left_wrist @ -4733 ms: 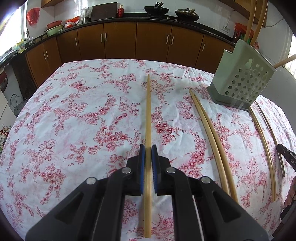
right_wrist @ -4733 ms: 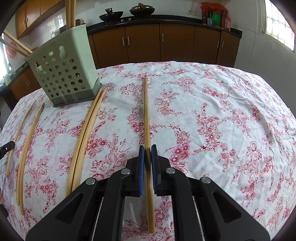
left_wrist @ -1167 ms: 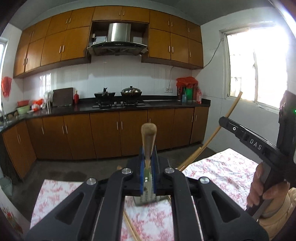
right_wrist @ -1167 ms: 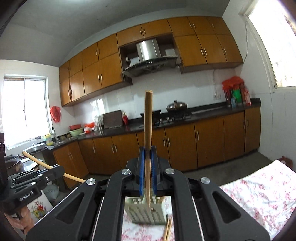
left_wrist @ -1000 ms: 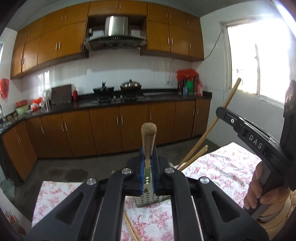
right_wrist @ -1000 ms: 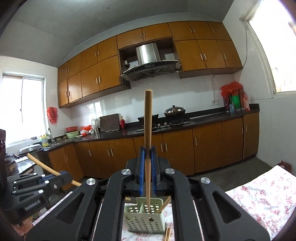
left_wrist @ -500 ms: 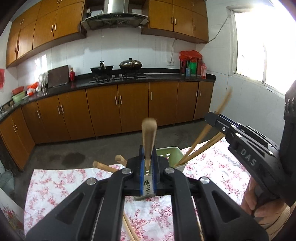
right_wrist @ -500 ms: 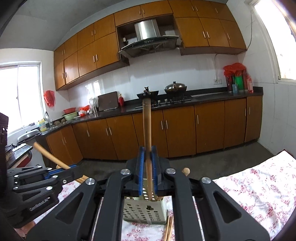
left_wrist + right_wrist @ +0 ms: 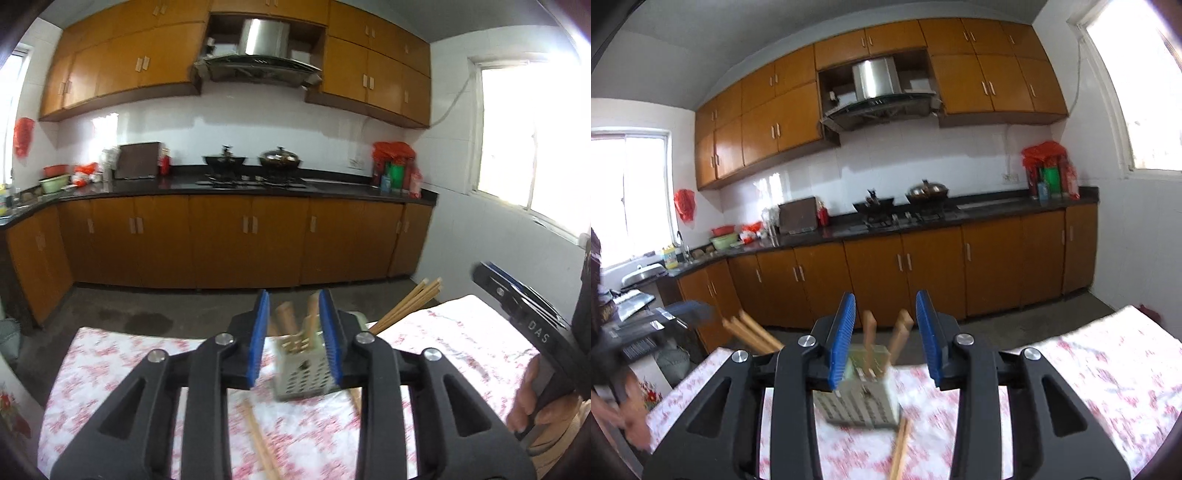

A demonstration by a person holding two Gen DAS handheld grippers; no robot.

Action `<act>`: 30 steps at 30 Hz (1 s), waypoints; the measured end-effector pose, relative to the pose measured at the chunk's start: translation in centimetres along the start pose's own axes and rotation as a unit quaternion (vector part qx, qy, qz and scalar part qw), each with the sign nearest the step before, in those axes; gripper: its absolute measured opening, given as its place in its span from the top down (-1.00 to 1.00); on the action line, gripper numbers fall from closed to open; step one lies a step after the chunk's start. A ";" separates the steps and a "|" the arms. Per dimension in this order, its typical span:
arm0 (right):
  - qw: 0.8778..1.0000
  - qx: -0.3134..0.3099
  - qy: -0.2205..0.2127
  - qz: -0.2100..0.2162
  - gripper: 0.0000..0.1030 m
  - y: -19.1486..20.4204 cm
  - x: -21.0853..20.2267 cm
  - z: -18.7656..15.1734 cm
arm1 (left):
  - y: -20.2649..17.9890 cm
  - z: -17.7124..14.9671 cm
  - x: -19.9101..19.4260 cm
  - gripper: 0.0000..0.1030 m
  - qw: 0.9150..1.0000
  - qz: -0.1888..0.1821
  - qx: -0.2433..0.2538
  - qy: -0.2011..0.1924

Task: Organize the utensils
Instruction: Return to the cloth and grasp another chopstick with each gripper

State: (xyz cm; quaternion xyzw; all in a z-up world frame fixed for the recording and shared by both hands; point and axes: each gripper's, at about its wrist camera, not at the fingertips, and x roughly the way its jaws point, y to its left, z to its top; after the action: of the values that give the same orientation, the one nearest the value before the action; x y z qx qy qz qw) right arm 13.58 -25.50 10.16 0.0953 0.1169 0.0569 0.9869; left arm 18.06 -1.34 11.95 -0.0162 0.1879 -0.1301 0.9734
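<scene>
Release is the step in hand: your left gripper (image 9: 294, 338) and right gripper (image 9: 885, 336) are opening with nothing pinched, chopsticks (image 9: 868, 332) standing in the green perforated holder (image 9: 864, 402) mid-tablecloth (image 9: 1071, 369), so next fetch the pair (image 9: 899, 452) lying beside it.

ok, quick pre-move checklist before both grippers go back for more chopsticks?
1. Left gripper free of load: ok, jaws opening, nothing pinched between them.
2. Right gripper free of load: ok, jaws opening, nothing pinched.
3. Chopsticks seated in the green holder: ok, tops stick out above its rim.
4. Holder upright on the floral tablecloth: ok.
5. Loose chopsticks left on the cloth: not ok, some lie near the holder's base.
6. Exact count remaining: cannot tell, frames blurred.
</scene>
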 end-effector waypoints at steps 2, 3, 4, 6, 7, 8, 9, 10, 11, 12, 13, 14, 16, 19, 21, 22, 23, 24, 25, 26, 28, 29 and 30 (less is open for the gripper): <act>0.999 0.000 0.047 -0.013 0.30 -0.9 0.2 -2.5 | 1.2 -1.9 -1.0 0.36 1.000 0.020 -0.006 0.010; 0.998 -0.001 0.067 -0.016 0.30 -1.2 0.7 -3.3 | 1.8 -3.1 -1.1 0.36 0.999 0.031 -0.009 0.024; 0.994 -0.002 0.109 -0.019 0.31 -1.7 1.6 -5.2 | 2.6 -4.5 -0.8 0.36 0.998 0.044 -0.012 0.044; 0.980 0.011 0.197 -0.016 0.55 -2.5 3.7 -9.4 | 4.0 -7.2 0.1 0.36 0.994 0.060 -0.025 0.084; 0.973 0.019 0.230 -0.009 0.62 -2.7 4.5 -11.0 | 4.6 -8.9 0.8 0.38 0.991 0.066 -0.035 0.112; 0.966 0.025 0.258 -0.002 0.70 -2.8 5.2 -12.6 | 5.1 -10.2 1.4 0.39 0.988 0.066 -0.043 0.130; 0.957 0.029 0.288 0.004 0.73 -2.7 5.9 -14.5 | 5.4 -11.4 1.9 0.41 0.986 0.064 -0.051 0.147; 0.954 0.029 0.300 0.006 0.73 -2.4 6.2 -15.5 | 5.7 -13.0 2.5 0.48 0.982 0.060 -0.059 0.170; 0.950 0.028 0.311 0.010 0.73 -2.0 6.6 -16.5 | 5.8 -14.0 2.8 0.51 0.980 0.056 -0.063 0.181; 0.947 0.028 0.319 0.012 0.73 -1.6 6.8 -17.2 | 5.8 -15.0 3.1 0.53 0.977 0.051 -0.068 0.195; 0.945 0.028 0.324 0.015 0.73 -1.2 7.0 -17.6 | 5.6 -15.7 3.5 0.54 0.975 0.046 -0.070 0.205; 0.944 0.027 0.328 0.016 0.73 -1.0 7.2 -18.0 | 5.2 -16.3 3.5 0.55 0.974 0.042 -0.071 0.211; 0.941 0.020 0.337 0.014 0.73 -0.6 7.6 -18.5 | 4.7 -17.3 3.9 0.56 0.972 0.037 -0.069 0.222; 0.939 0.002 0.343 -0.001 0.79 -0.3 7.9 -19.2 | 3.8 -18.6 4.5 0.58 0.968 0.028 -0.059 0.240; 0.938 -0.004 0.345 -0.018 0.85 -0.4 8.1 -19.2 | 3.0 -18.9 5.1 0.60 0.967 0.023 -0.056 0.249; 0.940 -0.006 0.340 -0.033 0.85 -0.8 8.1 -19.2 | 2.6 -19.3 5.3 0.63 0.966 0.020 -0.053 0.254; 0.940 -0.004 0.338 -0.040 0.85 -1.6 7.8 -19.2 | 2.5 -19.4 5.4 0.63 0.965 0.018 -0.052 0.257; 0.940 0.002 0.338 -0.045 0.85 -2.0 7.8 -19.1 | 2.3 -19.6 5.5 0.65 0.964 0.016 -0.050 0.262; 0.940 0.005 0.338 -0.046 0.85 -2.3 7.7 -19.1 | 2.0 -19.8 5.7 0.67 0.962 0.014 -0.049 0.267; 0.940 0.007 0.337 -0.046 0.85 -2.4 7.6 -19.0 | 1.8 -19.9 5.7 0.69 0.962 0.013 -0.047 0.270; 0.940 0.005 0.337 -0.047 0.85 -2.7 7.3 -18.9 | 1.6 -20.1 6.1 0.70 0.960 0.011 -0.043 0.278; 0.941 0.004 0.336 -0.047 0.85 -2.8 7.1 -18.9 | 1.3 -20.4 6.3 0.71 0.959 0.011 -0.039 0.282; 0.940 0.003 0.337 -0.046 0.85 -2.8 7.0 -18.9 | 1.1 -20.6 6.4 0.72 0.958 0.012 -0.036 0.285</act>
State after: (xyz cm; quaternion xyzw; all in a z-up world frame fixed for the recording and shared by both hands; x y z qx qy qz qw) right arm 16.02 -23.97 -10.02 0.0684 0.4469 0.0403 0.8910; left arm 16.41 -1.54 -9.58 -0.0110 0.4626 -0.1108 0.8795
